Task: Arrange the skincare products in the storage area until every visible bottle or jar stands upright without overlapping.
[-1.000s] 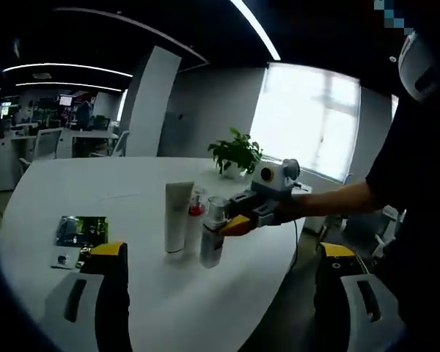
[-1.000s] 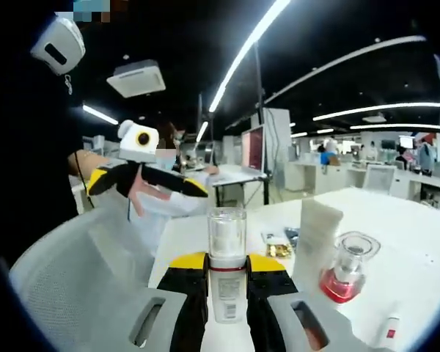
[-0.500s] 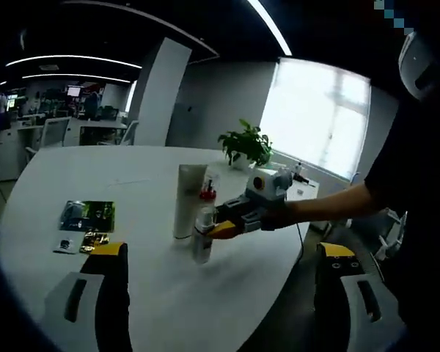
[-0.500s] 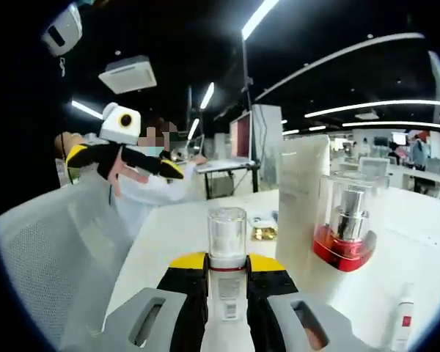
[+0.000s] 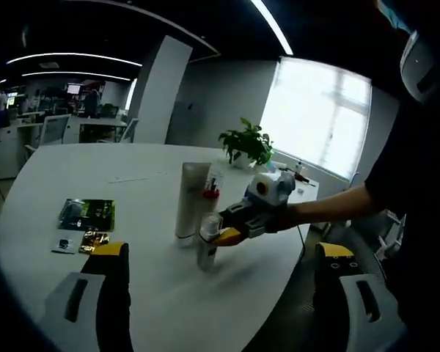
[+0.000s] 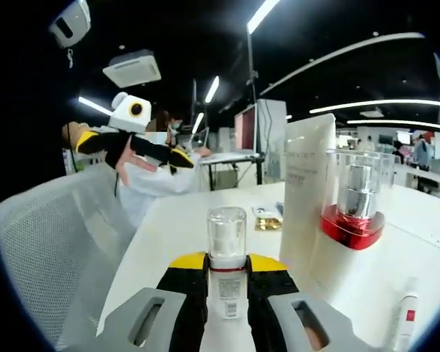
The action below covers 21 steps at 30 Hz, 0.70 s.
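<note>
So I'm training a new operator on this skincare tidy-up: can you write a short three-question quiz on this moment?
1. True or false: the right tongs are shut on the small clear-capped bottle.
2. What stands nearest that bottle? A) tall white tube B) green potted plant C) flat printed packets
3. Fill in: the left tongs are ____, holding nothing.

Key: 1 true; 2 A; 3 open

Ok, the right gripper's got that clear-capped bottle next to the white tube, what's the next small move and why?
Probably open the right gripper and back straight off. The clear-capped bottle looks upright on the table, beside but apart from the white tube and red-based bottle.
</note>
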Tool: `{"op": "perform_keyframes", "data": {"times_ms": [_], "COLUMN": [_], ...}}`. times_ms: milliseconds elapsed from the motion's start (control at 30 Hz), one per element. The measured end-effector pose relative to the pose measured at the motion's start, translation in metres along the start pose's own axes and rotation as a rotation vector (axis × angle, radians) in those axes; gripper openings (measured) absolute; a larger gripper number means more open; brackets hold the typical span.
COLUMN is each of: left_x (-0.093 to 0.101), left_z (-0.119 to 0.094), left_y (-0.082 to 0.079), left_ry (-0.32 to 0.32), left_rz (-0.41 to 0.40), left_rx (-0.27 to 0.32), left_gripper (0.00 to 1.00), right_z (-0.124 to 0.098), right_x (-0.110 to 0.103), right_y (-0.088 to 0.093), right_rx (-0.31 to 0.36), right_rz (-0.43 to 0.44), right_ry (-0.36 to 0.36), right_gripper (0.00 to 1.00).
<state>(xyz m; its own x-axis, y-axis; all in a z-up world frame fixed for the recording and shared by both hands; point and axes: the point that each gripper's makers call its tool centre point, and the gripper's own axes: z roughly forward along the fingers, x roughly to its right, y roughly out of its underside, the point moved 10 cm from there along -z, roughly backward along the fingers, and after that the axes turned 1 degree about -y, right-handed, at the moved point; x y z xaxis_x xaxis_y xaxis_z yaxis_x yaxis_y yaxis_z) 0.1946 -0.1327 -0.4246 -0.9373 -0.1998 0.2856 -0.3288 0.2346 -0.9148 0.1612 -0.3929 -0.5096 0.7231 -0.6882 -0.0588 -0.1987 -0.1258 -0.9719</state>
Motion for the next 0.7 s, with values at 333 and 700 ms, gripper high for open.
{"op": "perform_keyframes", "data": {"times_ms": [333,700], "left_x": [0.001,0.004], "left_z": [0.002,0.002], "left_y": [0.003,0.002], "left_ry": [0.009,0.007], "left_rz": [-0.007,-0.015], "left_rx": [-0.005,-0.012], "left_gripper": [0.97,0.97], "right_z": [0.000,0.003], "right_x": [-0.002,-0.007], "right_y": [-0.003,0.008], "right_rx": [-0.056,-0.152], "right_rz": [-0.040,-0.031], "right_ry": [-0.029,-0.021], "right_gripper": [0.12,0.17]}}
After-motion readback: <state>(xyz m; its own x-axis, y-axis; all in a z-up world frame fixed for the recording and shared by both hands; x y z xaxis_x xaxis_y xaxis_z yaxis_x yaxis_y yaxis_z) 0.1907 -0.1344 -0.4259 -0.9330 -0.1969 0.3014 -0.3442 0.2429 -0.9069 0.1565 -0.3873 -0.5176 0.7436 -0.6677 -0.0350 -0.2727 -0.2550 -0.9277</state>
